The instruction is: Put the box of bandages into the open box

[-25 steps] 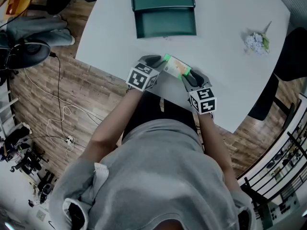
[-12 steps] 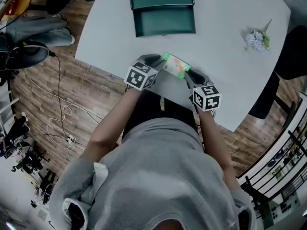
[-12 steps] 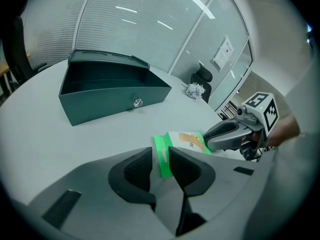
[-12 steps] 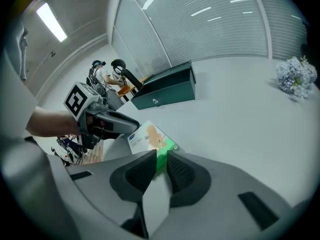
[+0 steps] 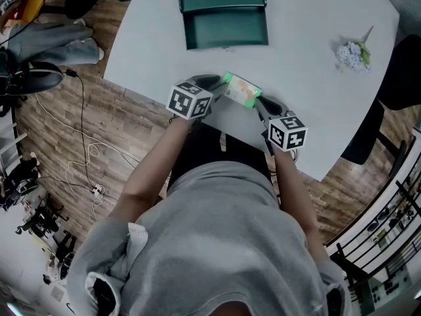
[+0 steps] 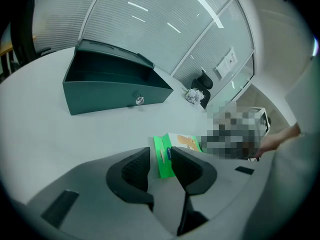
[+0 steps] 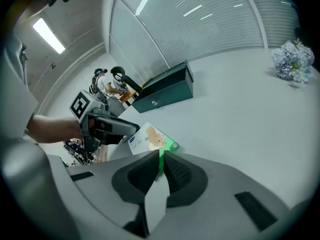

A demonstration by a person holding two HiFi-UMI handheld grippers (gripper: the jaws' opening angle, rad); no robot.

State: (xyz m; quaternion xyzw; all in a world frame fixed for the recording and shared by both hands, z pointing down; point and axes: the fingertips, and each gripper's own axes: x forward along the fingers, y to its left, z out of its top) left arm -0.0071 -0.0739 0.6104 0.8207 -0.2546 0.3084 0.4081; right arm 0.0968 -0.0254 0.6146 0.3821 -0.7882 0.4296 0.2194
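Note:
The box of bandages (image 5: 241,89), white with green ends, sits just above the white table (image 5: 309,25) near its front edge, between my two grippers. My right gripper (image 5: 260,104) has its jaws closing on the box's near green end (image 7: 161,156), and the pads press on it. My left gripper (image 5: 217,84) is at the other end with its jaws opening. That green end (image 6: 162,156) stands in the gap without touching the pads. The open dark green box (image 5: 225,28) stands farther back on the table, its lid raised behind it.
A small bunch of pale flowers (image 5: 352,56) lies at the table's right side. A dark chair (image 5: 398,71) stands past the right edge. Wooden floor with cables (image 5: 85,157) lies to the left below the table.
The right gripper's jaws have closed onto the bandage box's end. The left gripper's jaws have widened and its cube has shifted slightly left. The box has barely moved.

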